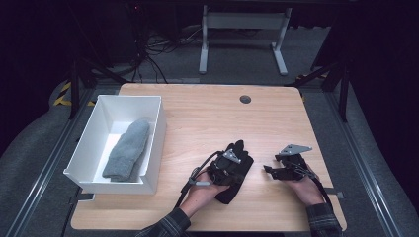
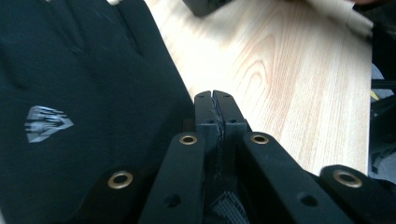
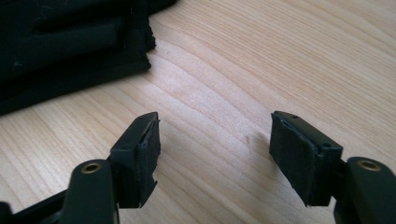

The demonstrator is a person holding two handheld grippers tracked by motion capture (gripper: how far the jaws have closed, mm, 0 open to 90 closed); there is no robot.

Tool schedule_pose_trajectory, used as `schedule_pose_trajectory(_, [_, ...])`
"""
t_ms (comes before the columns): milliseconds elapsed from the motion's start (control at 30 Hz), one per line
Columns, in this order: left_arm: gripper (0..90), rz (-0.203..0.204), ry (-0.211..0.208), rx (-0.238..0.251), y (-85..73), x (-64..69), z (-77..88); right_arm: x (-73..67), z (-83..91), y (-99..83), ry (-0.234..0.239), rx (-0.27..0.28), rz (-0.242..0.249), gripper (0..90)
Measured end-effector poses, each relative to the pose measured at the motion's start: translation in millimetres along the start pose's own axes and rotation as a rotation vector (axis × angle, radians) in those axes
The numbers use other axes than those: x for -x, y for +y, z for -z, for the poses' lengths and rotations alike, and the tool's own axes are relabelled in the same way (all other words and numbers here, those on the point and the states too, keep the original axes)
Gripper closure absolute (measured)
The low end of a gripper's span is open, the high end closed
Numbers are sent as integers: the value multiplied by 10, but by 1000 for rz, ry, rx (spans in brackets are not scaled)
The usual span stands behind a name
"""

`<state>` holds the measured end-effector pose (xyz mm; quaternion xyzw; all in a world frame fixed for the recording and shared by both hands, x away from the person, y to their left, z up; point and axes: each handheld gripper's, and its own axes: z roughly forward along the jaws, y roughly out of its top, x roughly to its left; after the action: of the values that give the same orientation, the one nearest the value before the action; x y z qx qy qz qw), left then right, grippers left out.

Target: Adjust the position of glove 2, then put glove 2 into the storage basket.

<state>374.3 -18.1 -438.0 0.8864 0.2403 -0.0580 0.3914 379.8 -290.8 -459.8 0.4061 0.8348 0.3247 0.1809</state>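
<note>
High view first: a black glove [image 1: 236, 170] lies on the desk [image 1: 207, 118] just right of centre in the lower half of the frame, with the left gripper [image 1: 228, 165] set down on it. A grey mitten [image 1: 127, 150] is already sitting in the white box [image 1: 160, 133] at the left. So the step in hand looks like getting the black glove picked up and over to that box – a guess, but a fair one.

In the left gripper view the jaws are seen pressed together, with what looks like a fold of glove fabric [image 2: 217, 140] pinched between them. The right gripper [image 3: 215, 154] is spread wide over bare wood, nothing between the pads, glove edge at upper left. Next, a lift by the left is probably called for – watch for the fabric slipping.
</note>
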Motion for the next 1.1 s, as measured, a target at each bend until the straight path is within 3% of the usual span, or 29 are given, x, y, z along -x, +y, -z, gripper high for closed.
schedule_pose_trajectory(167, [673, 4, 88, 27, -7, -102, 182, 4, -8, -26, 4, 21, -7, 313])
schedule_pose_trajectory(300, [507, 31, 125, 1, -39, -207, 223, 5, -18, -47, 0, 39, -7, 278])
schedule_pose_trajectory(467, [319, 58, 159, 5, -63, -317, 212, 17, -25, -68, -4, 54, -5, 244])
schedule_pose_trajectory(700, [241, 95, 159, 30, -69, -404, 172, 16, -31, -95, -5, 76, -10, 233])
schedule_pose_trajectory(967, [182, 105, 195, 4, -74, -389, 8, 14, -35, -95, -5, 78, -10, 229])
schedule_pose_trajectory(1100, [190, 102, 188, -8, -87, -382, -37, 14, -37, -95, -4, 79, -9, 229])
